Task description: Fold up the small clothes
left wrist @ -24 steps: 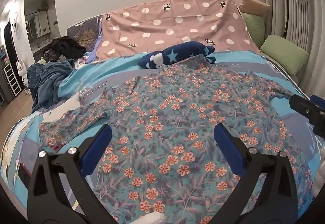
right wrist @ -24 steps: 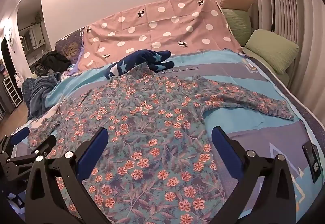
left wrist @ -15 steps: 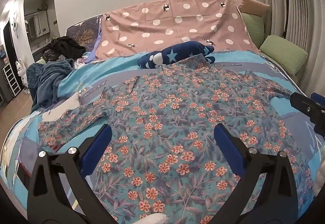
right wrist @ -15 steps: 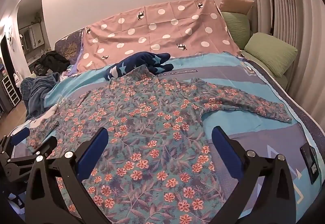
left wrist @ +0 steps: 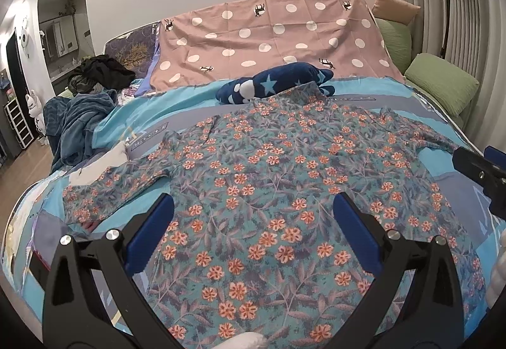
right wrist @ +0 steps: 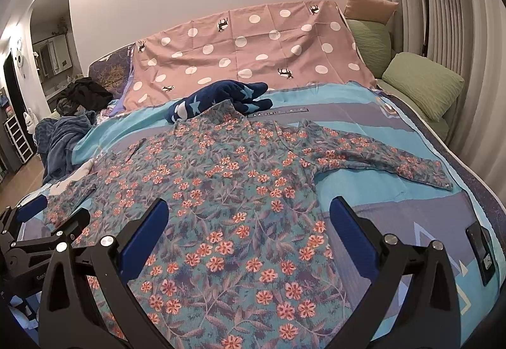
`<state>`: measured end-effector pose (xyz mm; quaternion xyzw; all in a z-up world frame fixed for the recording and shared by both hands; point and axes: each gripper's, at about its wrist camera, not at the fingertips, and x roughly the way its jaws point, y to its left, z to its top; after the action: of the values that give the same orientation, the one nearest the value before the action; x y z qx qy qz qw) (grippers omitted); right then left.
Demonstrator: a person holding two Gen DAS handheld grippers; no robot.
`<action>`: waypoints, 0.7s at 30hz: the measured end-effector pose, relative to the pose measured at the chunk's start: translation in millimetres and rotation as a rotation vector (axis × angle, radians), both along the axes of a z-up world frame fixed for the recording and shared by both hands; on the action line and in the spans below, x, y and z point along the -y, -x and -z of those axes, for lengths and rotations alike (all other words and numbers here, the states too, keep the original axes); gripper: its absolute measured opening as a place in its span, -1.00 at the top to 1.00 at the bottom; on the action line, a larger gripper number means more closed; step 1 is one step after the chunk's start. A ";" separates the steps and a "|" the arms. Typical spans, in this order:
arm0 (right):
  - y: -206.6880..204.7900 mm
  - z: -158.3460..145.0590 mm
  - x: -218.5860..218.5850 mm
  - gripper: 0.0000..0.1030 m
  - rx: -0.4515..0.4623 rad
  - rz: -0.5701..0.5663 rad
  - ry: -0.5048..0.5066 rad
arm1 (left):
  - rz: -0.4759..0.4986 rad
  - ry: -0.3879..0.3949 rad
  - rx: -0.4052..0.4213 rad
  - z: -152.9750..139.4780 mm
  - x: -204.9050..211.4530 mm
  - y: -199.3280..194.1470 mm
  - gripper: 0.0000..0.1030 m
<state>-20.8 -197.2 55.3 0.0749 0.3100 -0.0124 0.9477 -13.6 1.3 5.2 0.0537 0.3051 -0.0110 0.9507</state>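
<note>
A teal long-sleeved shirt with orange flowers [left wrist: 268, 190] lies spread flat on the bed, collar at the far end, both sleeves stretched out to the sides. It also shows in the right wrist view [right wrist: 227, 200]. My left gripper [left wrist: 253, 206] is open and empty, held above the shirt's lower half. My right gripper [right wrist: 248, 213] is open and empty above the shirt's lower right part. The right gripper's tip shows at the right edge of the left wrist view [left wrist: 484, 171]; the left gripper shows at the left edge of the right wrist view [right wrist: 38, 238].
A navy star-patterned garment [left wrist: 275, 86] lies by the collar. A pink dotted sheet [left wrist: 268, 39] covers the headboard. Green pillows [left wrist: 442, 83] sit at the right, a blue blanket pile [left wrist: 79, 124] at the left. A dark phone [right wrist: 480, 251] lies near the bed's right edge.
The right wrist view has shifted slightly, so the shirt sits a little farther ahead and lower in frame. The left gripper has barely moved. Both grippers stay open.
</note>
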 end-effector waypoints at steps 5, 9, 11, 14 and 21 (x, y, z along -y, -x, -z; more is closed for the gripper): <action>3.4 -0.7 -2.8 -0.97 -0.003 -0.016 -0.008 | -0.015 0.006 0.007 -1.4 -5.0 4.7 -0.96; 5.3 -0.4 -5.0 -0.97 0.000 -0.022 0.006 | -0.023 0.003 0.003 -2.6 -8.1 5.8 -0.96; 5.6 0.2 -6.3 -0.97 -0.003 -0.024 0.006 | -0.023 0.002 0.001 -3.0 -9.2 6.0 -0.96; 4.8 0.4 -8.9 -0.97 -0.009 -0.027 0.011 | -0.021 0.001 0.005 -2.5 -9.9 6.9 -0.96; 2.9 0.8 -16.9 -0.97 -0.018 -0.040 0.025 | -0.026 0.003 0.007 -0.3 -11.8 9.9 -0.96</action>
<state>-23.7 -180.3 54.5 0.0567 0.3196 0.0022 0.9459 -23.5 13.1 5.5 0.0485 0.3023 0.0013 0.9520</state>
